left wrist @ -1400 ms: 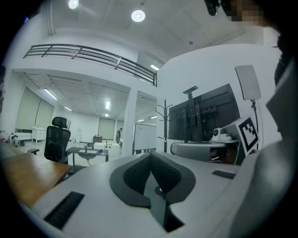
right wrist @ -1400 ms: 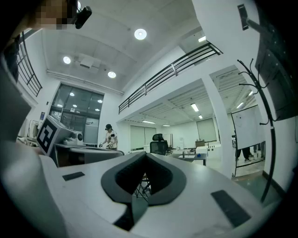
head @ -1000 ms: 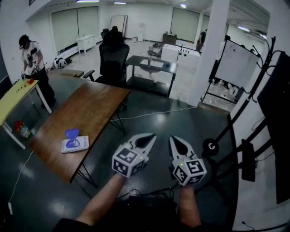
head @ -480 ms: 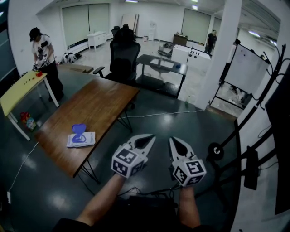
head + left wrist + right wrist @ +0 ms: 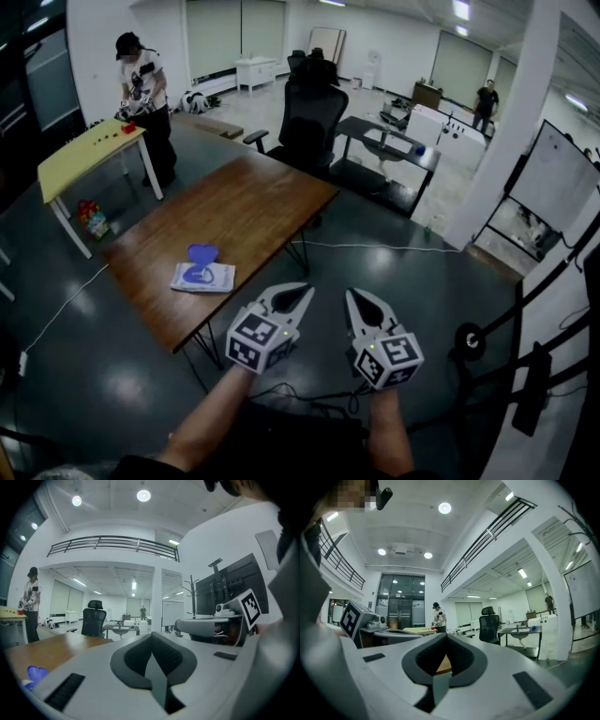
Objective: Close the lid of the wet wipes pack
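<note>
The wet wipes pack (image 5: 202, 277) lies flat near the front left corner of the wooden table (image 5: 246, 211), and its blue lid (image 5: 201, 254) stands open. In the left gripper view only the blue lid (image 5: 34, 672) shows, at the low left edge. My left gripper (image 5: 302, 292) and right gripper (image 5: 353, 296) are held side by side over the dark floor, to the right of the table and well short of the pack. Both are shut with nothing between the jaws, as their own views show for the left gripper (image 5: 151, 637) and the right gripper (image 5: 446, 637).
A black office chair (image 5: 315, 120) stands at the table's far end, with a dark desk (image 5: 392, 142) behind it. A person (image 5: 142, 82) stands at a yellow table (image 5: 86, 152) far left. A stand's round base (image 5: 469, 339) and floor cables (image 5: 309, 405) are near my right side.
The table and wipes pack have shifted rightward and nearer in the head view as I came closer. Both grippers stay shut, side by side, in the same place in the view.
</note>
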`<state>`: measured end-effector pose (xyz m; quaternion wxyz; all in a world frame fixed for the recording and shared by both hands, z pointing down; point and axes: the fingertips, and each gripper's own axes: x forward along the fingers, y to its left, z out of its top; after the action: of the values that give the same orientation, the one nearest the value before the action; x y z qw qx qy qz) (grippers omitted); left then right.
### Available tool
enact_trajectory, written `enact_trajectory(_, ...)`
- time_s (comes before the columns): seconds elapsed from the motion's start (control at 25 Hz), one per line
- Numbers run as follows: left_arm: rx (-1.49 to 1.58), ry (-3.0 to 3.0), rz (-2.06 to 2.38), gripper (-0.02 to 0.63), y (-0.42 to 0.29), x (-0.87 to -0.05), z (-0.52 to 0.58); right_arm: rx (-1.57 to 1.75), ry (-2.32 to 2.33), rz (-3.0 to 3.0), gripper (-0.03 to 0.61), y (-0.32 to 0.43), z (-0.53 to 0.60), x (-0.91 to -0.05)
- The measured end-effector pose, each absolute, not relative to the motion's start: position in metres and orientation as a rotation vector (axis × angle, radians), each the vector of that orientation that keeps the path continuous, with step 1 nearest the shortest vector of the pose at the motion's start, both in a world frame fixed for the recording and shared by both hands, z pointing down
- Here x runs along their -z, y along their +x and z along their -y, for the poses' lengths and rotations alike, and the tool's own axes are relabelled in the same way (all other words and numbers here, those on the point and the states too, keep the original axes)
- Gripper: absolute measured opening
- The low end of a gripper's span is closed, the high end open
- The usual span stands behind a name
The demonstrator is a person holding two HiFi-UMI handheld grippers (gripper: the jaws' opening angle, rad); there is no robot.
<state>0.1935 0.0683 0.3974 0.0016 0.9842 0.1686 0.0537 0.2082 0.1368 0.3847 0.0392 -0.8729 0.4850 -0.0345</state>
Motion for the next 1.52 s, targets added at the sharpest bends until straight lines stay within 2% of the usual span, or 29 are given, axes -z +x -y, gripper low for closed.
enact_trajectory(0.56,-0.267,3.070,-0.107,0.001,0.153,-0.423,0.074,0.229,-2.472,-1.823,0.011,0.187,0.002,-0.405)
enact_trajectory(1.52,-0.371,2.967,0.168,0.002,0.127,-0.487,0.257,0.352,-2.408,-2.094,0.011,0.191,0.204,-0.443)
